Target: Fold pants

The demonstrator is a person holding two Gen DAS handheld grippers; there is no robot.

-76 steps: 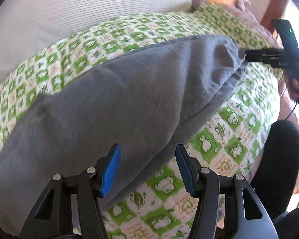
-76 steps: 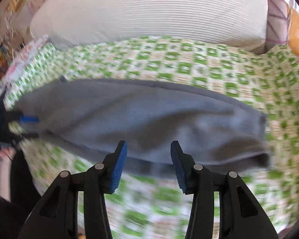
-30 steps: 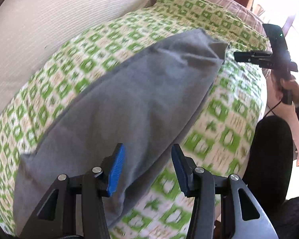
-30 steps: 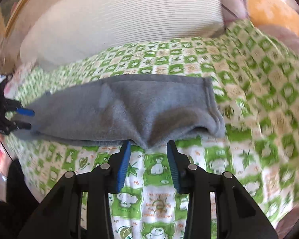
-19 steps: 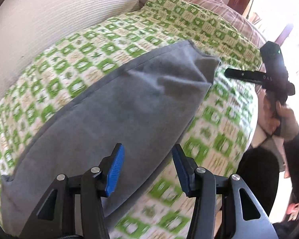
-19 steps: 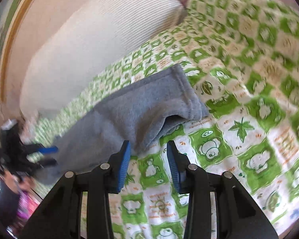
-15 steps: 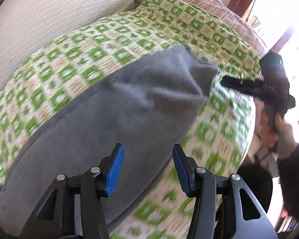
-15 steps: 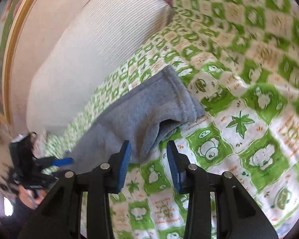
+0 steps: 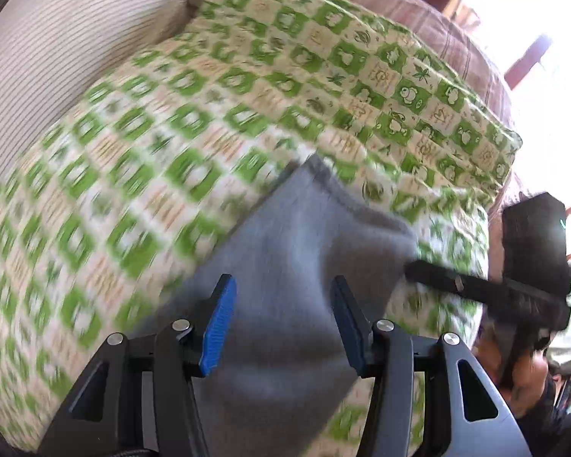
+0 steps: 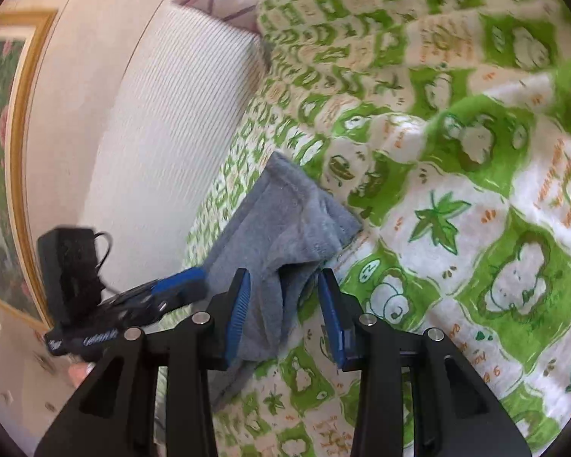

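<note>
Swung closer since a moment ago, both views. Green-checked bedspread [image 9: 194, 122] underneath, grey pants [image 9: 285, 266] lying long on it toward 12 o'clock, folded lengthwise only; crosswise folds left. Left tongs [image 9: 283, 323] wide, empty. Right tongs [image 10: 283, 312] wide, straddling the pants' end, not clamped.

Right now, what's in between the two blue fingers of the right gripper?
In the right wrist view, a bunched fold of the grey pants sits between the open right gripper's fingers, over the green patterned bedspread.
</note>
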